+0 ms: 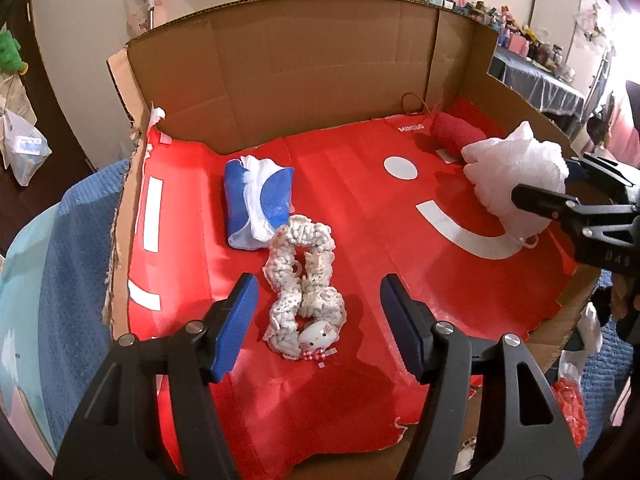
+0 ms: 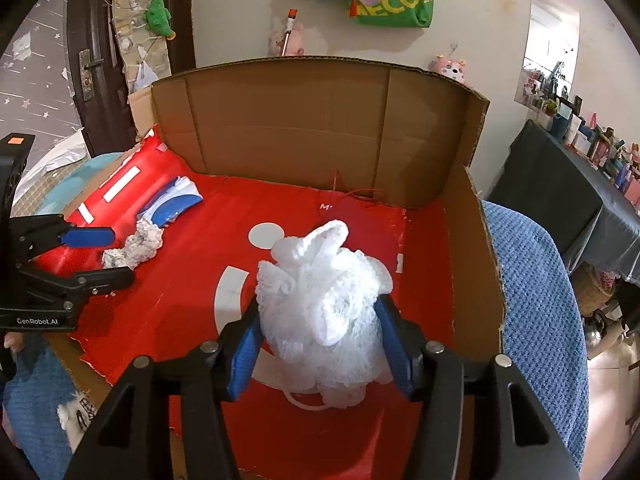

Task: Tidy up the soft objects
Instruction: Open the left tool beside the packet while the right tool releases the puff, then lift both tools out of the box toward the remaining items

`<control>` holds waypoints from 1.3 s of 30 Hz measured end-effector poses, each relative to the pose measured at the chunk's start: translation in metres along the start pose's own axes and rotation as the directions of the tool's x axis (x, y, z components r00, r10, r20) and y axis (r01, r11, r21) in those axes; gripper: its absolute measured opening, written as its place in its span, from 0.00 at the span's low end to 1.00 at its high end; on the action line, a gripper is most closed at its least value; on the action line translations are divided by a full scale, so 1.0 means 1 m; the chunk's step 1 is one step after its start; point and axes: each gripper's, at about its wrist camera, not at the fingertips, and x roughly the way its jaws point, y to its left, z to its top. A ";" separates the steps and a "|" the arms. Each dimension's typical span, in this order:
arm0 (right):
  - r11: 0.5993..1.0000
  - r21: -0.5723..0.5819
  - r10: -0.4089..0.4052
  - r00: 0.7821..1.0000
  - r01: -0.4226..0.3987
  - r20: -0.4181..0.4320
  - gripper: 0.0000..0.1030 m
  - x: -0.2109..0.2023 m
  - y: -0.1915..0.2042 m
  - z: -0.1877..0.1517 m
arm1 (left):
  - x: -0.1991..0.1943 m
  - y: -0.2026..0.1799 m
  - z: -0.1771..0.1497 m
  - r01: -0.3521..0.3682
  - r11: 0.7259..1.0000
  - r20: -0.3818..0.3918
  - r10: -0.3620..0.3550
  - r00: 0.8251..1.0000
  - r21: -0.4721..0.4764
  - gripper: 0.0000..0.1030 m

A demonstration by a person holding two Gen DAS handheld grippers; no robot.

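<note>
I'm hovering my left gripper [image 1: 318, 330] w/ jaws spread, straddling the crochet scrunchie [image 1: 304, 292] lying on the red liner [image 1: 360, 200]; right gripper [image 2: 320, 344] is bracketing the white bath pouf [image 2: 324, 304], prob. loosely, so both are sitting apart.

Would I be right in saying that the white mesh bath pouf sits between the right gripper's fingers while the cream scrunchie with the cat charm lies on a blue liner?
Not quite: the liner is red, not blue, as the left wrist view shows. The white mesh bath pouf does sit between the right gripper fingers, and the cream scrunchie lies on that liner.
</note>
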 end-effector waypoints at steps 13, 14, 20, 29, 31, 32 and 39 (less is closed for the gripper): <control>1.000 -0.011 0.006 1.000 -0.006 0.008 0.70 -0.006 0.007 -0.002 | -0.014 -0.004 -0.002 0.006 1.000 0.041 -0.006 0.999 0.001 0.70; 1.000 -0.009 0.005 1.000 -0.005 0.010 0.72 -0.007 0.007 -0.003 | -0.016 -0.004 -0.002 0.006 1.000 0.044 -0.006 0.999 0.001 0.73; 1.000 -0.001 0.012 1.000 -0.012 0.015 0.74 -0.009 0.007 -0.003 | -0.020 -0.005 -0.003 0.008 1.000 0.060 -0.007 0.998 -0.006 0.73; 1.000 -0.004 0.018 0.999 -0.017 0.042 0.80 -0.020 0.009 -0.002 | -0.033 -0.005 -0.006 0.014 1.000 0.096 -0.012 0.995 -0.023 0.79; 1.000 0.000 0.018 0.998 -0.018 0.059 0.82 -0.027 0.009 -0.001 | -0.038 -0.005 -0.007 0.018 0.999 0.112 -0.015 0.994 -0.029 0.79; 1.000 0.003 0.016 0.998 -0.016 0.066 0.84 -0.030 0.009 -0.001 | -0.043 -0.005 -0.008 0.021 0.999 0.121 -0.017 0.992 -0.034 0.79; 0.999 0.035 0.019 0.987 -0.025 0.158 0.89 -0.073 0.005 0.000 | -0.084 -0.009 -0.019 0.040 0.998 0.227 -0.026 0.973 -0.055 0.89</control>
